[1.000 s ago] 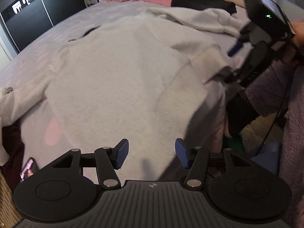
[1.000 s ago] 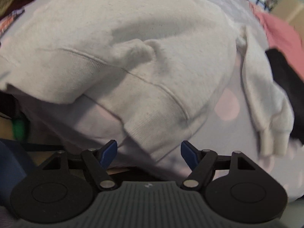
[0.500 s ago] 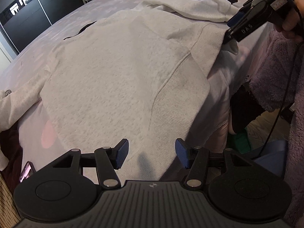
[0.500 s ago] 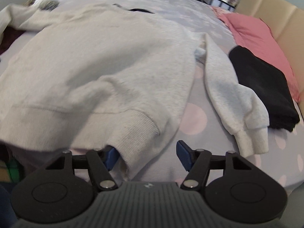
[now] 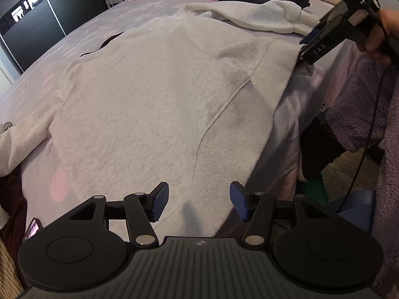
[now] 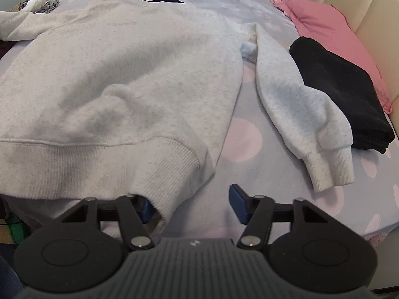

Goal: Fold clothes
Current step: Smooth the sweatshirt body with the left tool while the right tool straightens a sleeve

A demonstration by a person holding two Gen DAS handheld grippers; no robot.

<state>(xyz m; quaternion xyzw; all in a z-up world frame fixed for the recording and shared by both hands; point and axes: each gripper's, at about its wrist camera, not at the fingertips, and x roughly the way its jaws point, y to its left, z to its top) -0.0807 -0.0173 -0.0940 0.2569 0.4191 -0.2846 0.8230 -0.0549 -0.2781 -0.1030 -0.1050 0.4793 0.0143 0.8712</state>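
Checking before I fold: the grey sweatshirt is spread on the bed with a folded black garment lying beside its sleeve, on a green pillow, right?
Not quite: the pillow is pink, as the right wrist view shows. The grey sweatshirt is spread on the bed, the folded black garment beside its sleeve.

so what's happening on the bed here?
A person with a handheld gripper in each hand is starting to fold a light grey sweatshirt spread flat on the bed. The right gripper is at the hem corner, jaws closing, with the ribbed edge between them but not yet pinched. The left gripper hangs open over the hem's other end, holding nothing. A folded black garment lies beside a pink pillow.
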